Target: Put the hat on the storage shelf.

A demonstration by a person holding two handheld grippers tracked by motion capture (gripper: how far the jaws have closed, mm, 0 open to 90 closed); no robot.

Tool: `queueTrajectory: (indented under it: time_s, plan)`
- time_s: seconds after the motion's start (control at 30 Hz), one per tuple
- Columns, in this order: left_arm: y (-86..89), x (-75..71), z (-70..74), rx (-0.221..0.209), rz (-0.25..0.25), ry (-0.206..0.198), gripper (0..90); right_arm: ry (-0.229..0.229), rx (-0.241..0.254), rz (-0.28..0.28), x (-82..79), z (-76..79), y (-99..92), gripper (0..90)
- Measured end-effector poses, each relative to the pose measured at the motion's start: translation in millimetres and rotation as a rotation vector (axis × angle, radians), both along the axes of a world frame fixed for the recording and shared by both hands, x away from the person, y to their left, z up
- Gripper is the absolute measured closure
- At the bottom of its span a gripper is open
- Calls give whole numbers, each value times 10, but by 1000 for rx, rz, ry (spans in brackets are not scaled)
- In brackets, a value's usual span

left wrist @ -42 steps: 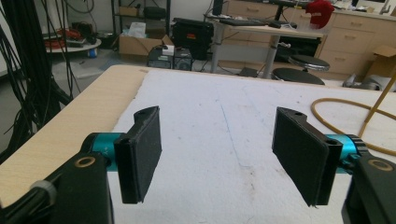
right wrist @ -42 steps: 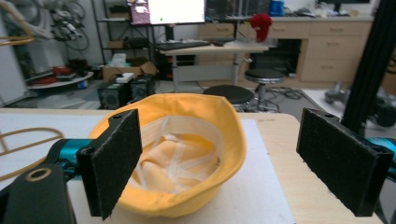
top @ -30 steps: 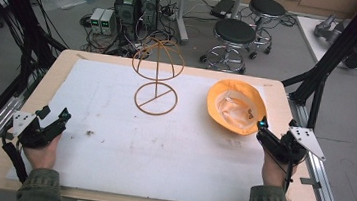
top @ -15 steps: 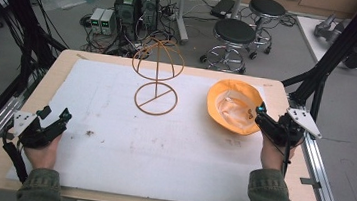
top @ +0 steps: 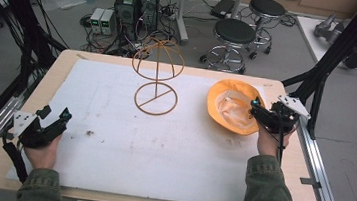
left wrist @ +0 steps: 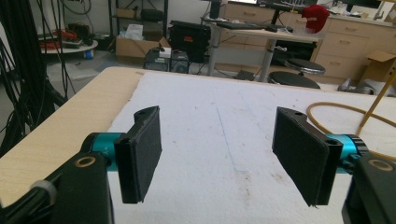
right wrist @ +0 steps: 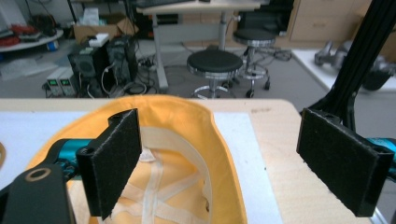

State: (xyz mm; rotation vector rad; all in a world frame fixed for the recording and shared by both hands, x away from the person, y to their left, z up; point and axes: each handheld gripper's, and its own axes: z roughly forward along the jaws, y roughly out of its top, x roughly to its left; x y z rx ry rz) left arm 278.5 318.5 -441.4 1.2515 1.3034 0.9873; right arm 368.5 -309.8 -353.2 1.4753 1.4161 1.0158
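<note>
Orange hat (top: pixel 232 105), lying crown down with its pale inner lining and cross-straps facing up, at the far right of the white mat (top: pixel 113 124) that covers the wooden table (top: pixel 281 156). No brand mark, label or writing can be read on the hat or on either tool.

Right gripper (top: pixel 260 114): held at the hat's right edge, jaws spread wide and holding nothing. In the right gripper view one black pad (right wrist: pixel 112 158) stands over the hat's (right wrist: pixel 187 154) open inside while the other pad (right wrist: pixel 343 161) stands outside the brim, over bare table, so the brim runs between them; contact with the brim cannot be told.

Left gripper (top: pixel 53 120): held near the left front corner of the mat, well apart from the hat, jaws likewise wide open and empty, as the left gripper view (left wrist: pixel 219 154) confirms.

Wire hat stand (top: pixel 157 75): upright at the far middle of the mat, a ring base with a domed frame on a thin post, left of the hat and not touching it.

Beyond the table: two black stools (top: pixel 234 33) and electronic boxes (top: pixel 136 5) on the floor.
</note>
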Motion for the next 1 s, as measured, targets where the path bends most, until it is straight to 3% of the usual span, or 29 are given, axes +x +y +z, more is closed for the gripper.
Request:
queueTrajectory:
  time_s: [0.37,0.5,0.7,0.8,0.87,1.0]
  plan:
    - [0,2,0,5,-2,1,330,115,22,-24,220,-193,-122,120]
    - [1,4,-1,2,-1,-1,330,192,63,2,323,-294,-165,117]
    - [0,3,0,3,-6,0,330,236,36,4,384,-369,-99,130]
    - [-4,3,1,2,-11,-2,330,255,28,11,397,-387,-82,170]
    - [-5,4,0,2,-12,-2,330,271,-29,6,401,-401,-32,243]
    - [-5,2,1,3,-14,-5,331,257,-56,0,394,-391,12,315]
